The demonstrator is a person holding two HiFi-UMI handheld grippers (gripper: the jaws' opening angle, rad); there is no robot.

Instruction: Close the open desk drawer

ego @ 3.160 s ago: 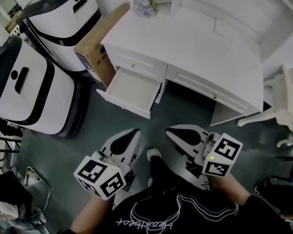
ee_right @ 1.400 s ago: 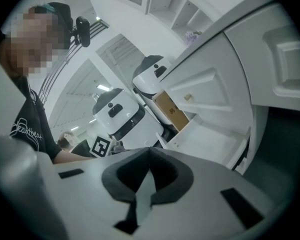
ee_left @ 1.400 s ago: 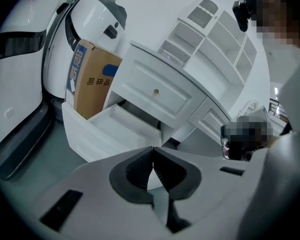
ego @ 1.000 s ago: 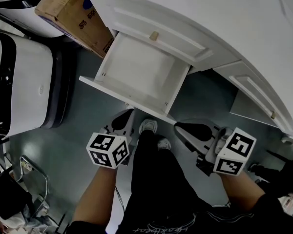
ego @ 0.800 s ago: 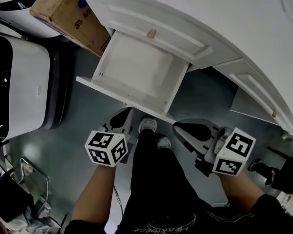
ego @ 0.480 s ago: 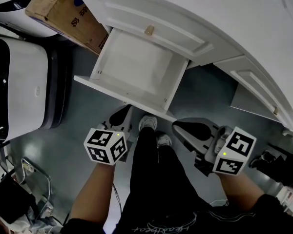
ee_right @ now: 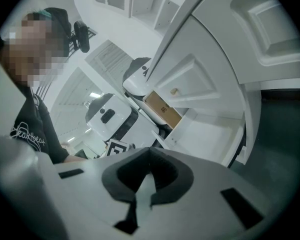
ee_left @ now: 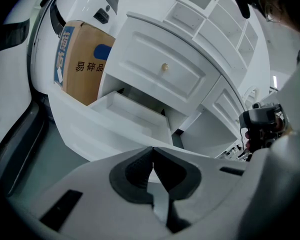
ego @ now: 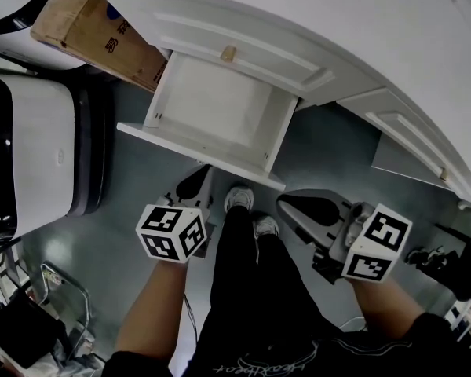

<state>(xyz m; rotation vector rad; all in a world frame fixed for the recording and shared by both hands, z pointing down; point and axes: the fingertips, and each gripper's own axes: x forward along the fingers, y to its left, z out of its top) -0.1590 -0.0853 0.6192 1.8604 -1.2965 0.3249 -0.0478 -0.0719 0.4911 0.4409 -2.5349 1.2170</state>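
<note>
Both your left gripper (ego: 191, 185) and right gripper (ego: 292, 205) are hanging pinched together, empty; the open drawer (ego: 195, 149) is jutting from the bench (ego: 337, 22) at twelve o'clock, so be pushing its front squarely, mid-panel.

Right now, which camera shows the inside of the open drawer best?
The head view: it looks down into the drawer, showing its whole bare floor and walls. The left gripper view, from low in front, shows the front panel and a strip inside. The right gripper view sees it from the side, partly hidden.
</note>
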